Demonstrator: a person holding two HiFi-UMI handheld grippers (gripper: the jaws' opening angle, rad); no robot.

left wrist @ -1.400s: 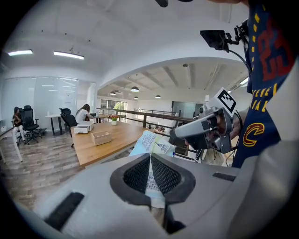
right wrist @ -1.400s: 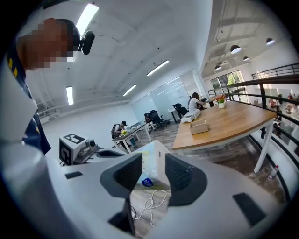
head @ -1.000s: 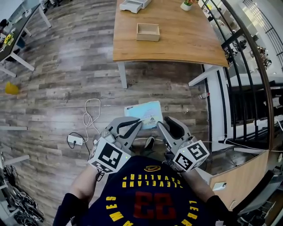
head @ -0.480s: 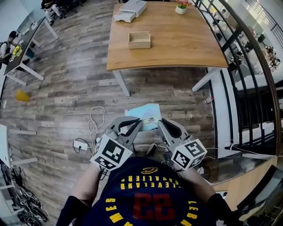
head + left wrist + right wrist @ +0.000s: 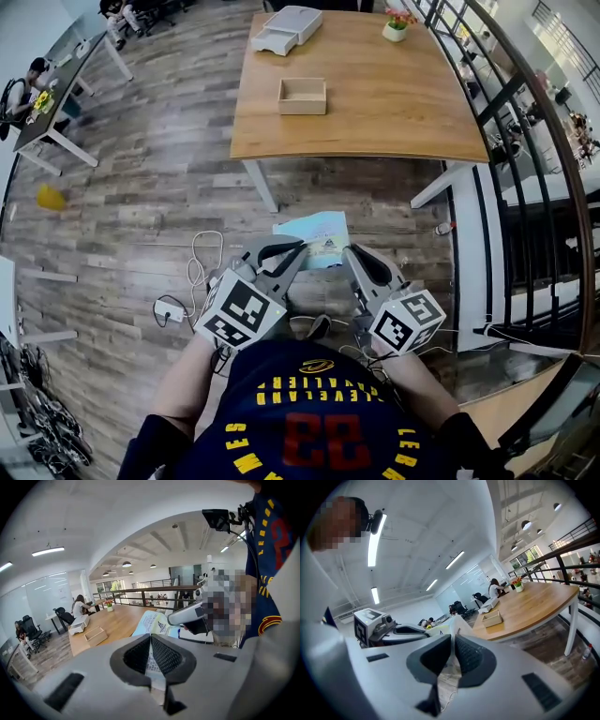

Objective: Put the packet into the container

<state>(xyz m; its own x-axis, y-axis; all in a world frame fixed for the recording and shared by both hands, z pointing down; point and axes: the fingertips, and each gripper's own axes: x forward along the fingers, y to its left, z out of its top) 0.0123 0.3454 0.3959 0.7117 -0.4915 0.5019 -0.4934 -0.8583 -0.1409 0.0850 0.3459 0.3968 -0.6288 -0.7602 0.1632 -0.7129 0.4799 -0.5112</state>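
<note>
Head view: left tongs point(image 5: 296, 251) and right tongs point(image 5: 350, 253) reach forward side by side toward the table point(image 5: 394, 112), both pinching the packet point(image 5: 315, 231); the right's jaws have just been closing.

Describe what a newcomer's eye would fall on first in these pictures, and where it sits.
The pale blue packet stands out, held above the floor between the left gripper, shut on one edge, and the right gripper, whose jaws have just been closing on the other edge. Beyond it, on the wooden table, waits an open wooden box.
</note>
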